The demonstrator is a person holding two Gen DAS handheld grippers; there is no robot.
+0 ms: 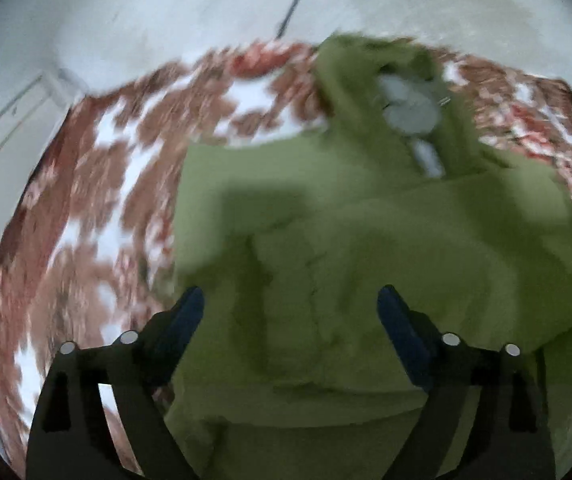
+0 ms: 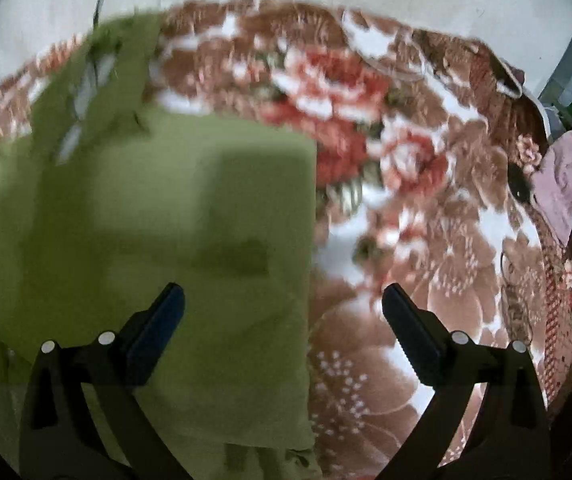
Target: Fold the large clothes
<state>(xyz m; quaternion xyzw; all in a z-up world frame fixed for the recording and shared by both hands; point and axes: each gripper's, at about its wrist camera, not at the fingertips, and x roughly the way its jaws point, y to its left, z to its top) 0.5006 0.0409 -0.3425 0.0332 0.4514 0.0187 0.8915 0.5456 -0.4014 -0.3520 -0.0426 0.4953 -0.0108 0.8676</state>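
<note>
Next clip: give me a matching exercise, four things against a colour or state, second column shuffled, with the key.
Things:
1. garment
2. blanket
3. left gripper
4. pink cloth

Colour or state:
A. brown and white with red flowers
B. jaws open, nothing held
C. green, partly folded
D. bunched at the right edge

Pairs: 1-C, 2-A, 3-B, 4-D

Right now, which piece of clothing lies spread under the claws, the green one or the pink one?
The green garment. It lies spread on the flowered blanket; the pink one is bunched at the blanket's far edge.
</note>
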